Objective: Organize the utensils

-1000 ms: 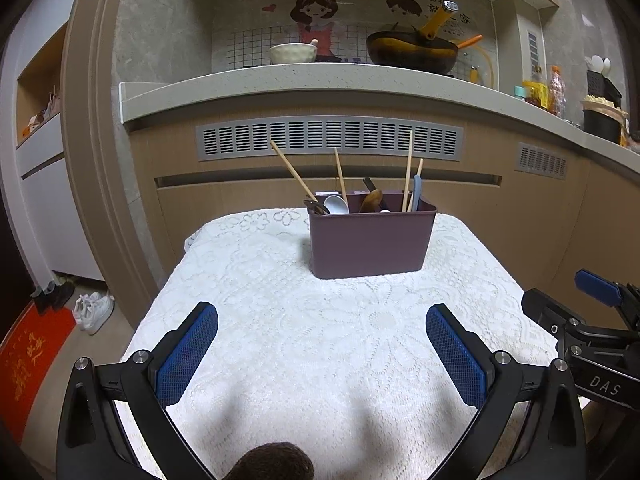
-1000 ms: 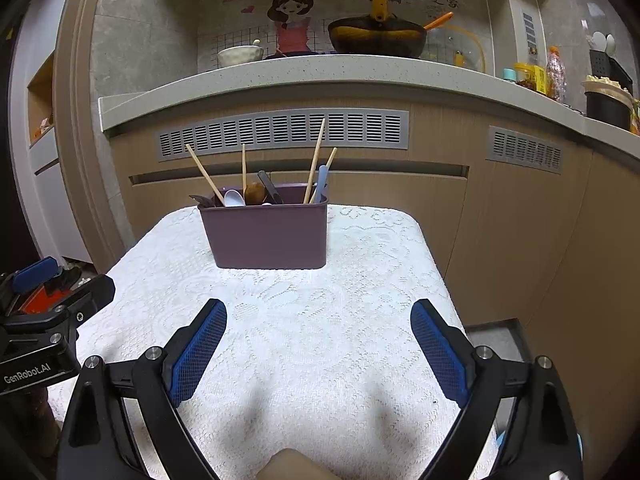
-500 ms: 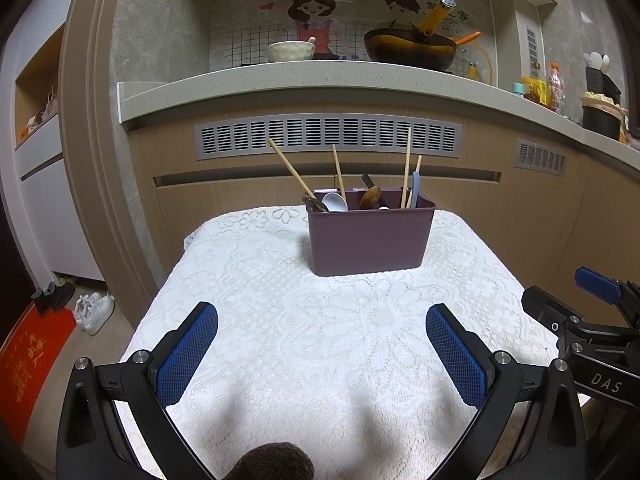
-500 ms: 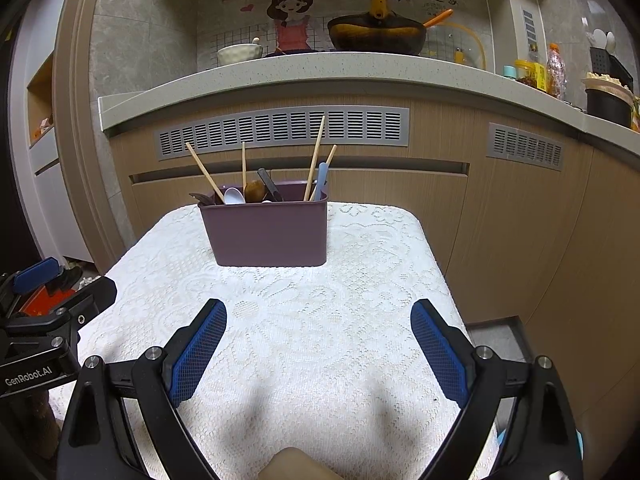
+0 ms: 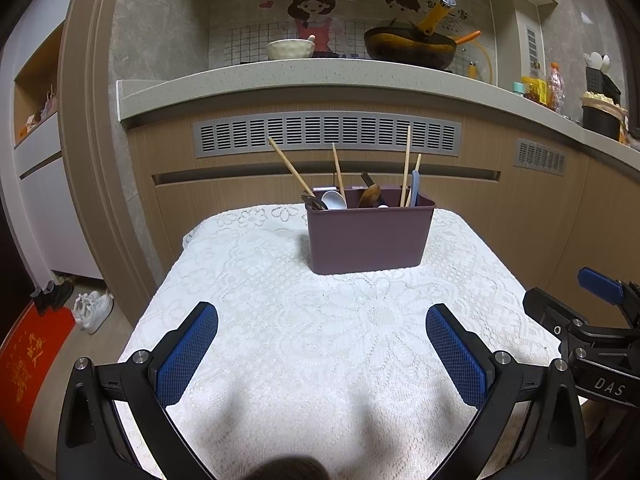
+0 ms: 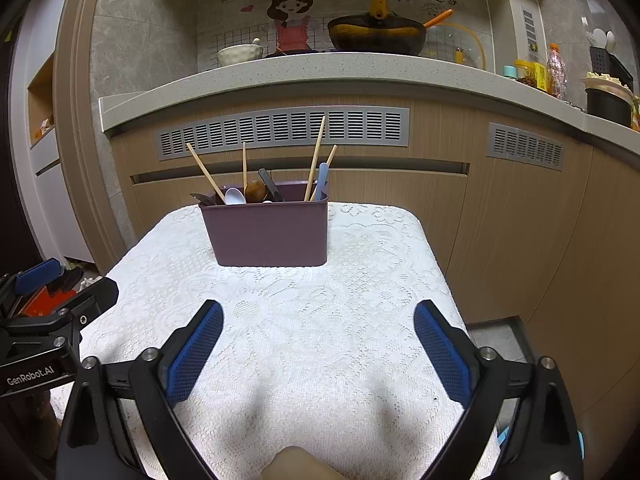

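Observation:
A purple utensil holder point(image 5: 370, 238) stands at the far side of a table with a white lace cloth point(image 5: 320, 340); it also shows in the right wrist view point(image 6: 270, 234). Wooden chopsticks point(image 5: 290, 168), a white spoon point(image 5: 334, 199), a wooden spoon point(image 5: 370, 195) and a light blue utensil point(image 5: 415, 188) stick out of it. My left gripper point(image 5: 322, 320) is open and empty over the near cloth. My right gripper point(image 6: 318, 318) is open and empty too, well short of the holder. Each gripper shows at the edge of the other's view.
A kitchen counter point(image 5: 320, 76) runs behind the table with a wok point(image 5: 410, 42), a bowl point(image 5: 290, 48) and bottles point(image 5: 554, 86). Wooden cabinet fronts stand just beyond the table. White shoes point(image 5: 94, 310) and a red mat point(image 5: 28, 364) lie on the floor at left.
Both grippers stay open and almost still. The views shift only slightly.

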The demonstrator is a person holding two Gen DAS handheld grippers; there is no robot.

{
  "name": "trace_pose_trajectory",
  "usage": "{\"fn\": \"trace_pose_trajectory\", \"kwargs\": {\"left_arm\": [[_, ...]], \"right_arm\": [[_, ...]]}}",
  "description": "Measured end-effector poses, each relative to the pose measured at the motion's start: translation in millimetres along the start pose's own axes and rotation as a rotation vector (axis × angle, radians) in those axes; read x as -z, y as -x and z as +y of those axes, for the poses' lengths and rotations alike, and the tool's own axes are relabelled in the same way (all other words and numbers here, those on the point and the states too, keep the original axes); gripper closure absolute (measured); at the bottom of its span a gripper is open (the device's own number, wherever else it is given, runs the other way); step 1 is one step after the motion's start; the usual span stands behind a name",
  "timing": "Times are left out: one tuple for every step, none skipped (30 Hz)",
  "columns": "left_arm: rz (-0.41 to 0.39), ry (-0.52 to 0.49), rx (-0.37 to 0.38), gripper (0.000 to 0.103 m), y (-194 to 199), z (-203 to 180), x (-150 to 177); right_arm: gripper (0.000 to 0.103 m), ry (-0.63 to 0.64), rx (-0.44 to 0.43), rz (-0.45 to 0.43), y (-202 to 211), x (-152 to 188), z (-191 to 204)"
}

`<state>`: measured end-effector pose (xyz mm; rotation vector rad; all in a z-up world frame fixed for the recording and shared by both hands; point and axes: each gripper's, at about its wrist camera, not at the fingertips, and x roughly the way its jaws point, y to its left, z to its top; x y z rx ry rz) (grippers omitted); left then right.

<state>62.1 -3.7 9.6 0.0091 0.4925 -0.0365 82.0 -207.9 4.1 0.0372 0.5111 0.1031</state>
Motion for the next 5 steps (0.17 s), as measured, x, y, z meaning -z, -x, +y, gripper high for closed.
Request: {"fn": "trace_pose_trajectory", "kwargs": {"left_arm": [[0.001, 0.002, 0.002, 0.000, 0.0, 0.3, 0.4], [0.004, 0.004, 0.003, 0.000, -0.4, 0.5, 0.7], [0.007, 0.005, 0.001, 0.000, -0.8, 0.6, 1.0], [0.013, 0.006, -0.001, 0.000, -2.1, 1.0, 1.4], [0.020, 0.009, 0.002, 0.000, -3.8, 1.9, 1.4]], "right_arm": [[0.005, 0.001, -0.001, -0.001, 0.6, 0.1, 0.2], [0.005, 0.000, -0.001, -0.002, 1.0, 0.4, 0.8], [0.005, 0.000, -0.002, -0.002, 1.0, 0.4, 0.9], [0.004, -0.001, -0.003, -0.001, 0.8, 0.5, 1.0], [0.004, -0.003, -0.005, 0.002, 0.1, 0.6, 0.8]]}}
